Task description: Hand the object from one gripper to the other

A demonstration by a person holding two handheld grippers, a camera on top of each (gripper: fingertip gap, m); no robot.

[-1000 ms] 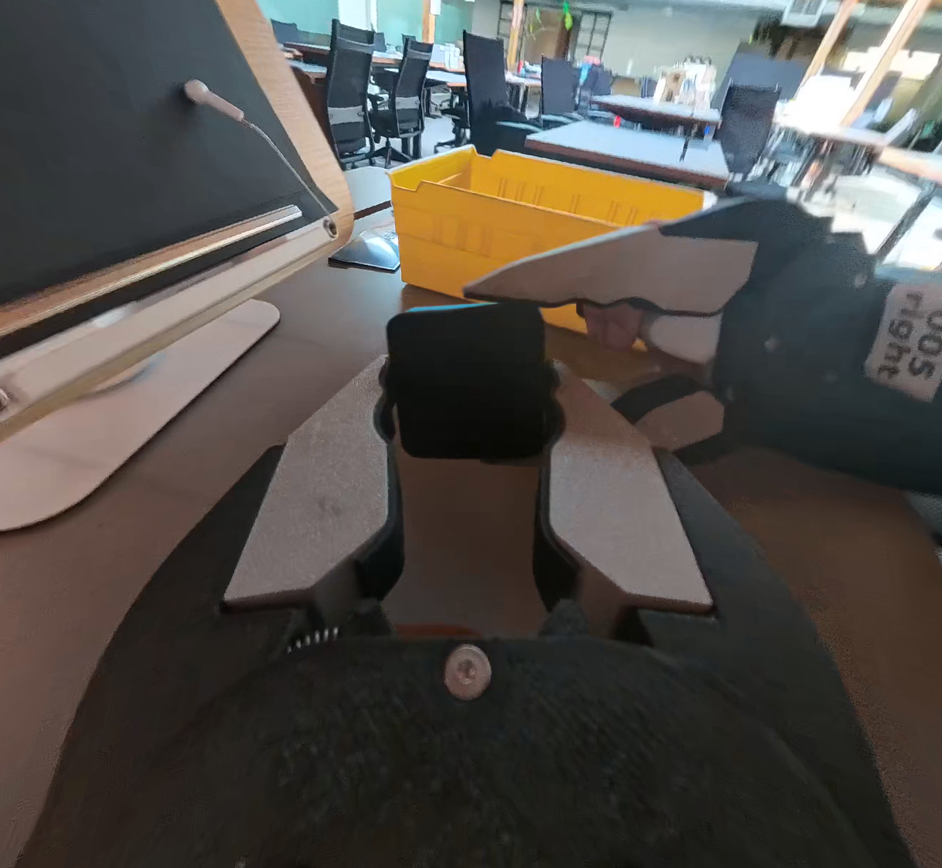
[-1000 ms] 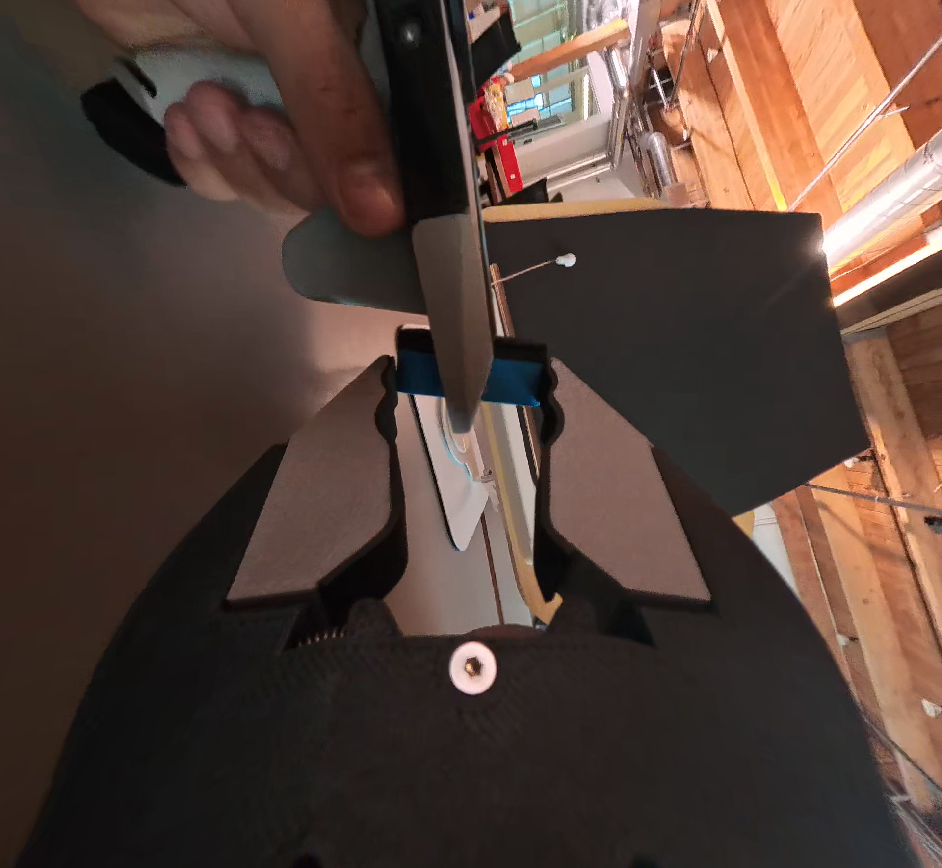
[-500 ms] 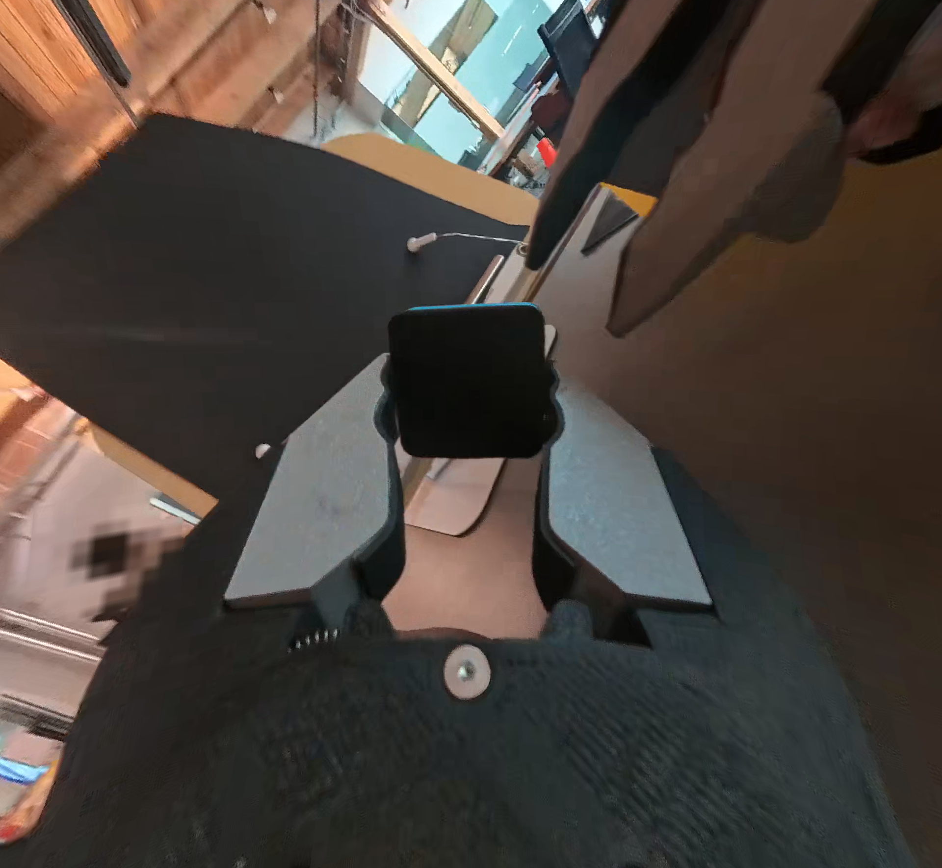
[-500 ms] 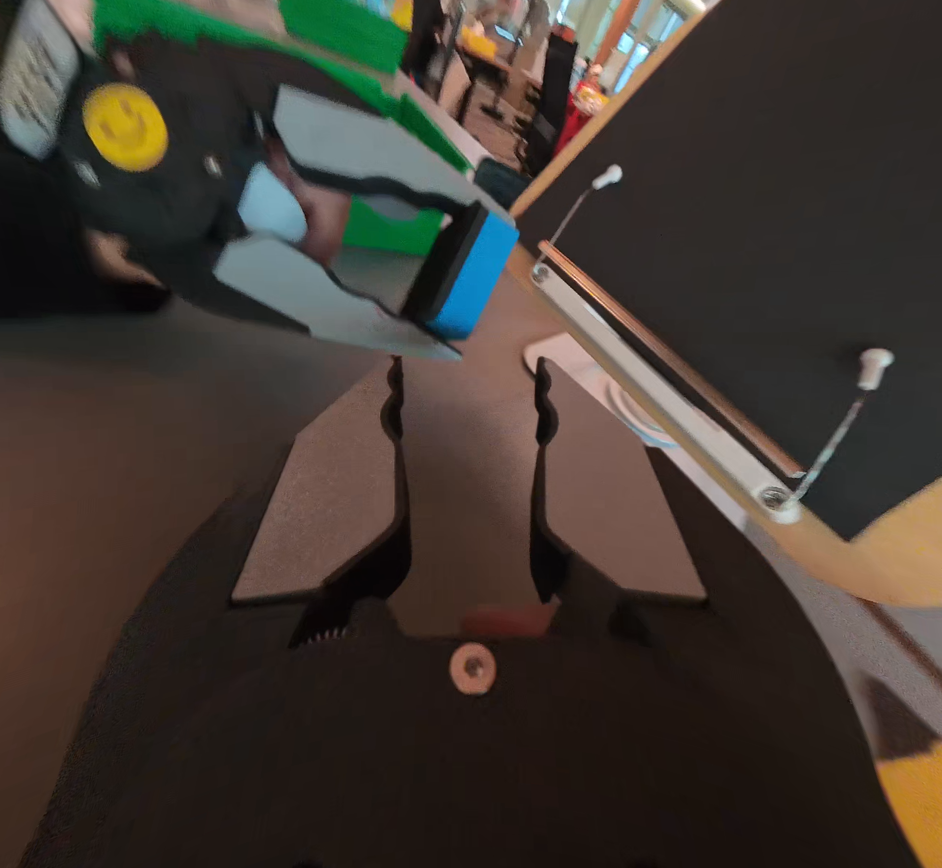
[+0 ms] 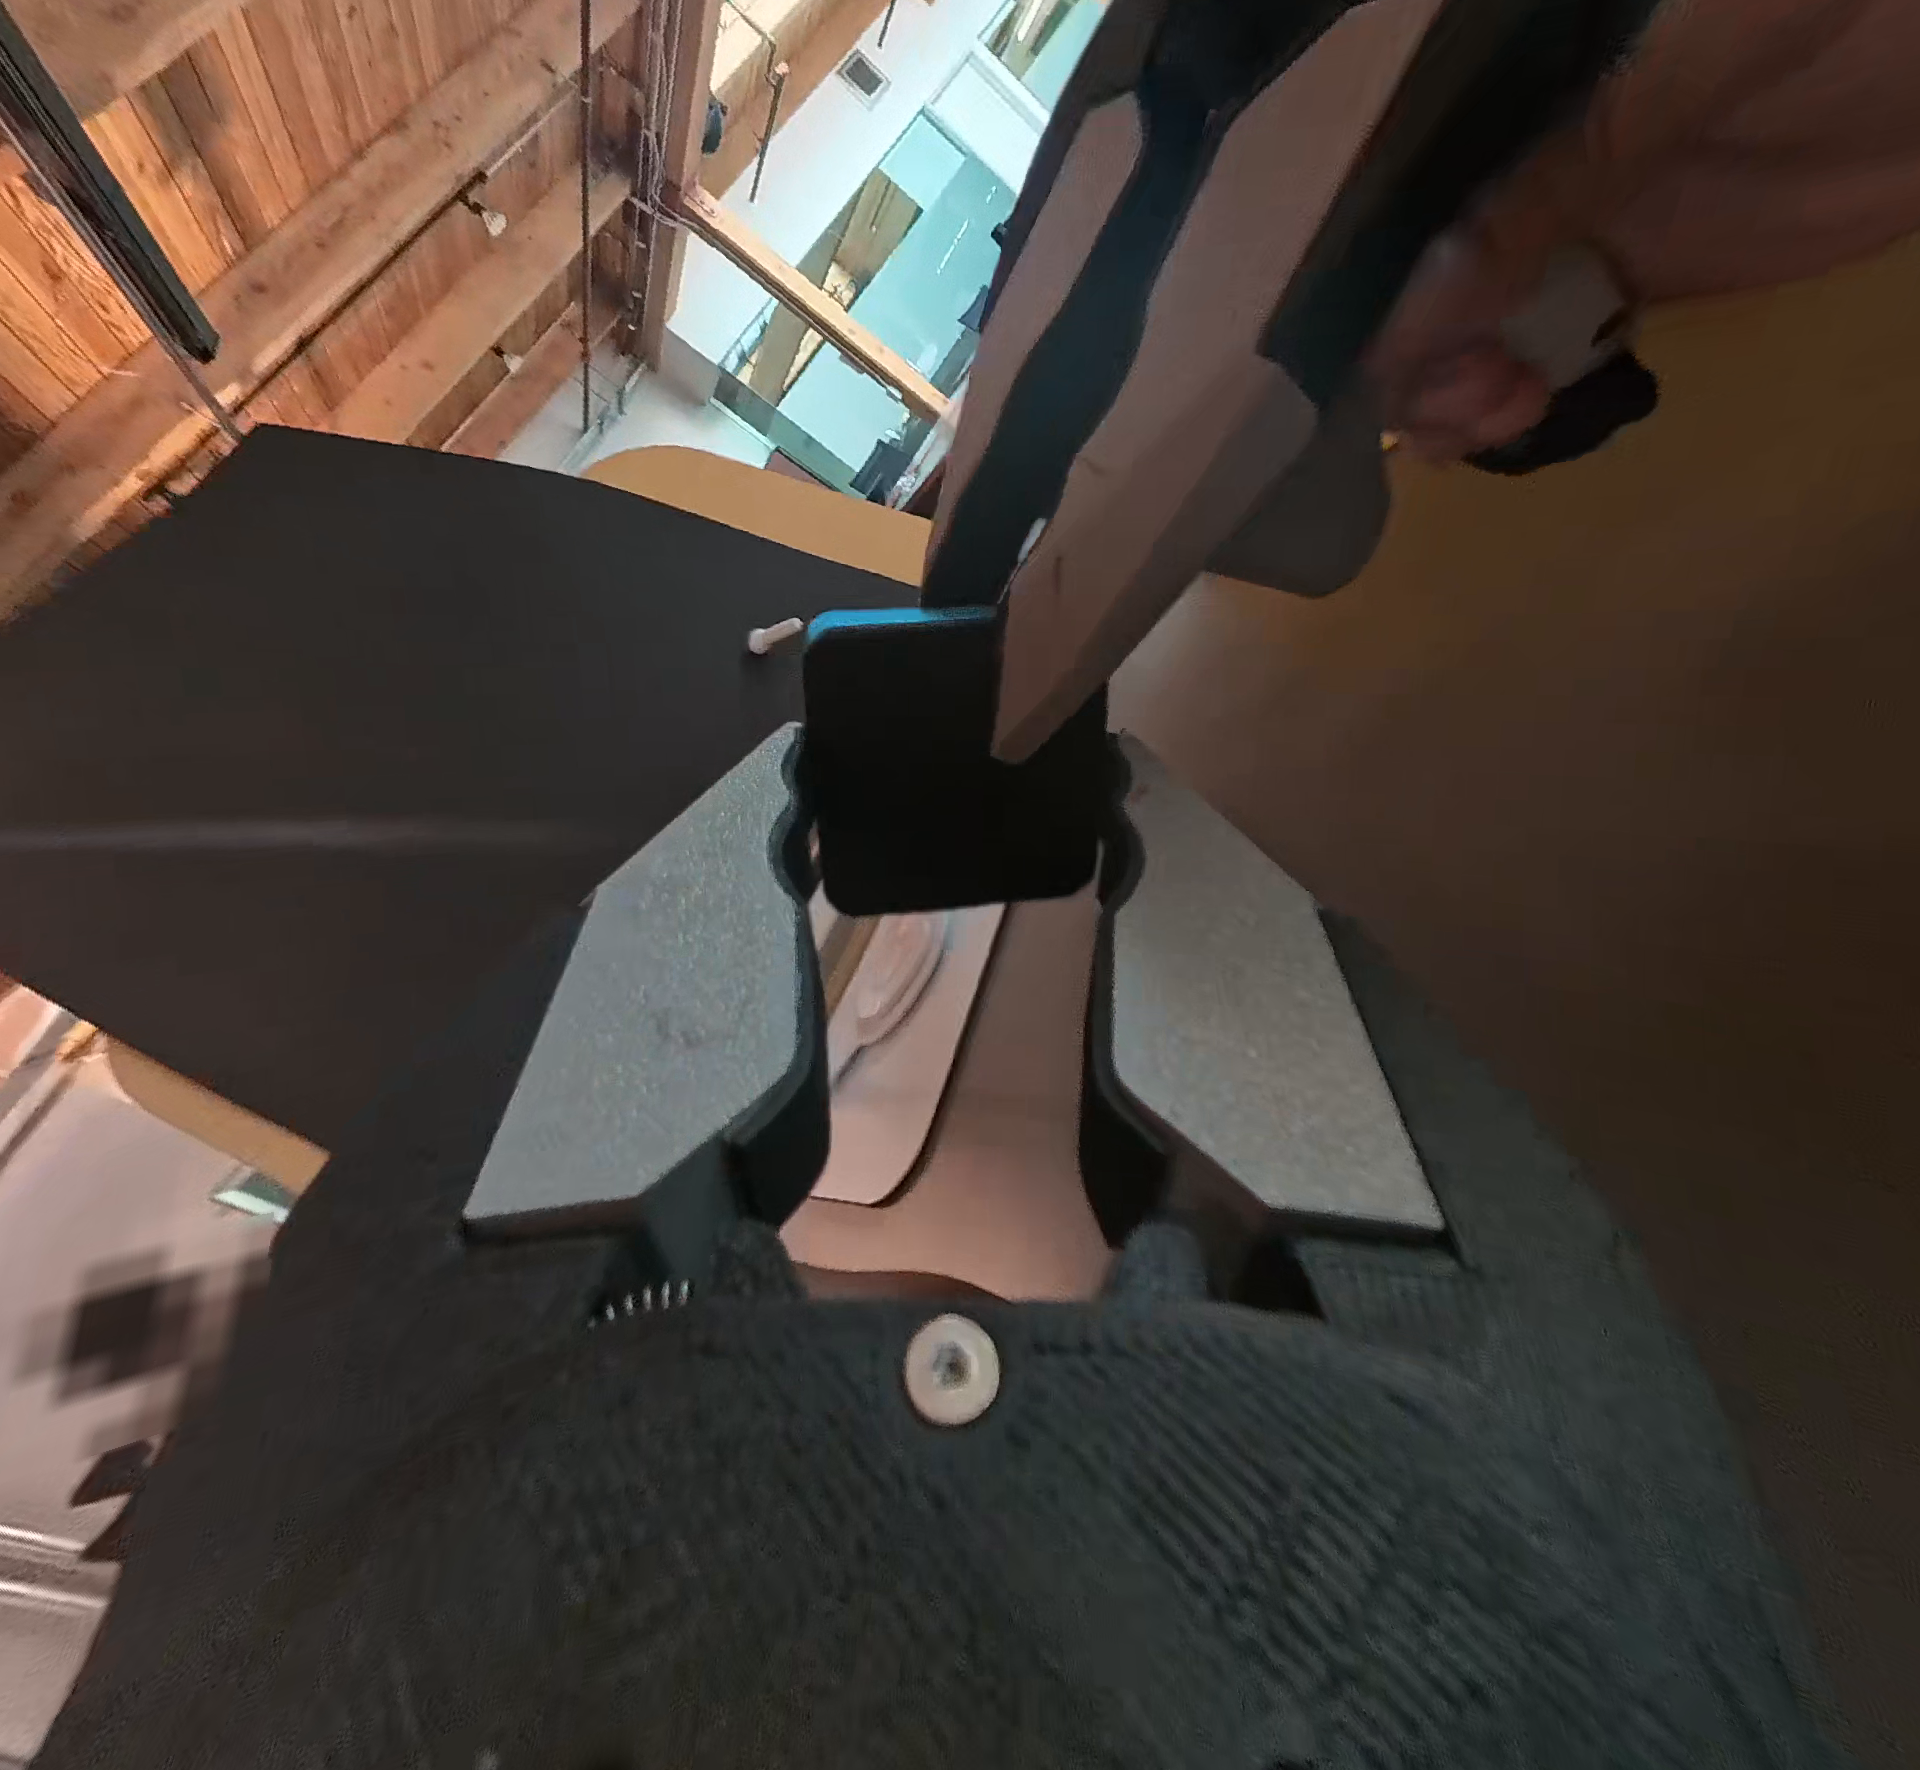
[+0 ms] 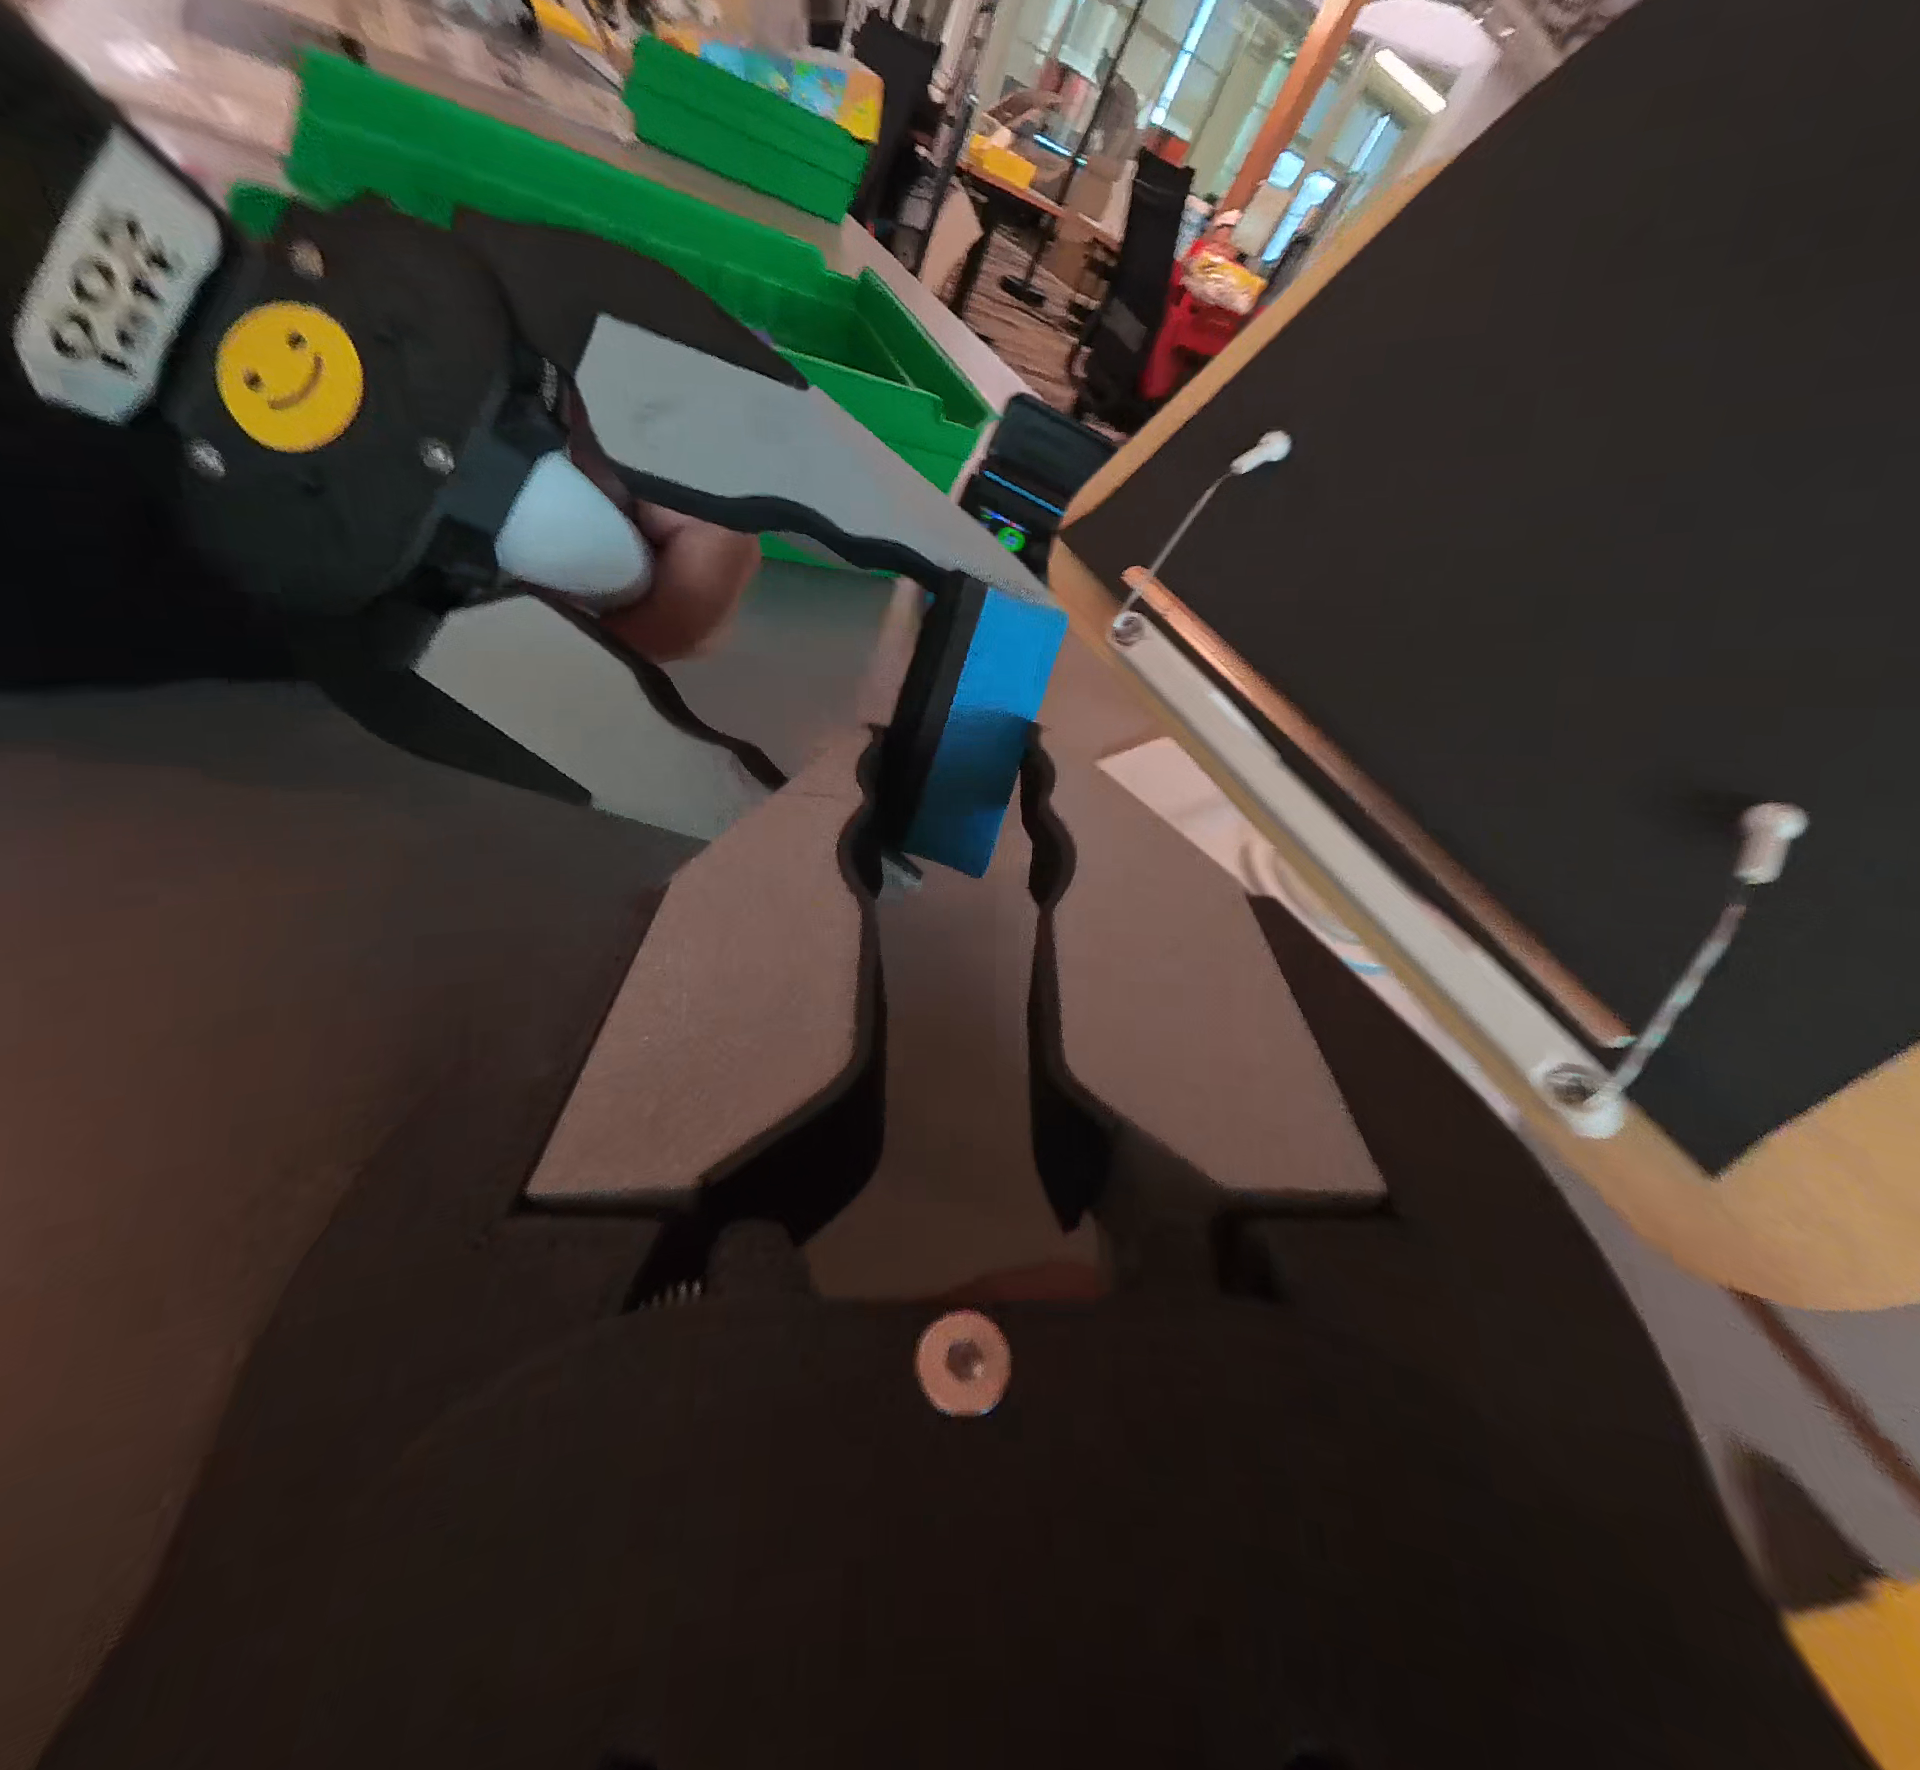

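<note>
The object is a small flat block (image 5: 914, 785) with a black face and blue sides. My left gripper (image 5: 951, 785) is shut on it across its width and holds it above the brown table. My right gripper (image 5: 977, 671) comes in from the upper right, one finger on each flat face. In the right wrist view the block (image 6: 987, 733) sits between the tips of my right gripper (image 6: 951, 806), which has closed onto its thickness. The left gripper (image 6: 904, 681) reaches in from the left, still gripping it.
A black board (image 6: 1558, 370) with a wood rim and a metal ledge stands just right of the block; it also shows in the left wrist view (image 5: 364, 733). Green bins (image 6: 623, 193) lie on a table behind. The brown table (image 6: 260, 889) is below. Left and right tips are no more than a few centimetres apart.
Half a second ago my right gripper was open and apart from the block. It has moved in and narrowed around the block. The left gripper has kept its hold throughout.
</note>
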